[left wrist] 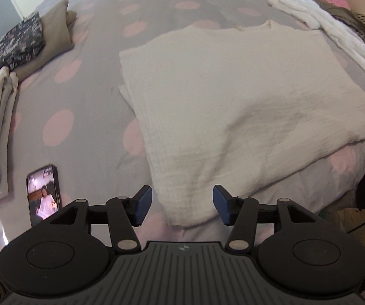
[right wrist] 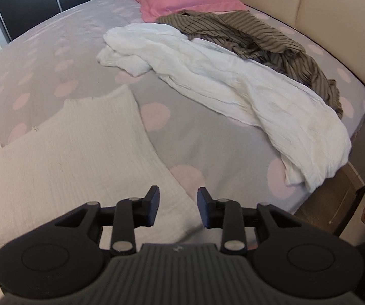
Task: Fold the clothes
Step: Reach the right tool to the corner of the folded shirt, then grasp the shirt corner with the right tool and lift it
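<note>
- The cream top [left wrist: 233, 106] lies folded flat mid-bed [left wrist: 80, 117], ready for its next fold.
- Left tool [left wrist: 182, 206] gapes empty over its 6 o'clock corner.
- Right tool [right wrist: 178, 207], also open, straddles the opposite corner.

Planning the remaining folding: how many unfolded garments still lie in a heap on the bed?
2: a crumpled white cotton garment by the bed's right edge, and a brown striped shirt behind it, near the pink pillow. More may hide underneath.
</note>
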Demonstrator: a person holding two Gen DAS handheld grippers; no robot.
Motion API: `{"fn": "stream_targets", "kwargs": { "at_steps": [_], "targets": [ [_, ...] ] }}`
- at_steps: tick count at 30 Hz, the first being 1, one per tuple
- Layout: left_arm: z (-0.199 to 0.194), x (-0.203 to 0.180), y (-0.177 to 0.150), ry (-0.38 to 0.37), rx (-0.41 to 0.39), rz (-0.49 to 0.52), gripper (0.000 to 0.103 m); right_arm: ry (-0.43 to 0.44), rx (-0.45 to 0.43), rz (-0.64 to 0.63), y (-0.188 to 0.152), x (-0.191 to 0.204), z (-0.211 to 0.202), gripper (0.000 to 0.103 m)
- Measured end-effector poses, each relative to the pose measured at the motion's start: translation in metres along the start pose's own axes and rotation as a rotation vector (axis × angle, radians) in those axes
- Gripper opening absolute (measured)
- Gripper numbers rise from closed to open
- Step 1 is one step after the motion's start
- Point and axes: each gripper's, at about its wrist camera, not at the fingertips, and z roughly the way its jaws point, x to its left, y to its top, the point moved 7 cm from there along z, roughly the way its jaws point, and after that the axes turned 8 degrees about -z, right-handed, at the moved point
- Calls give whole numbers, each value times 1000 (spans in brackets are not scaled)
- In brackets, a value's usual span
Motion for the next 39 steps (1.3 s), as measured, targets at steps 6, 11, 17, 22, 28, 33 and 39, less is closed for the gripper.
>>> {"fn": "stream_targets", "kwargs": {
  "at_steps": [6,11,17,22,28,33,39],
  "targets": [
    [-1,-9,38,-37,-77,45,53,137,55,-55,29,20,21,41],
    [9,-5,74,-73,-123,53,53,216,115,-120,51,31,55,42],
    [37,11,104,-81,-107,23,53,279,119,-125,84,31,90,44],
    [61,18,123,-86,-107,33,53,369,128,-133,103,36,121,50],
    [82,21,142,-85,-93,33,53,352,83,-200,128,48,157,65],
    [99,20,152,-96,-76,11,53,375,111,-140,143,50,190,72],
    [113,15,154,-84,-64,30,53,338,138,-195,131,75,206,73]
  ]
}}
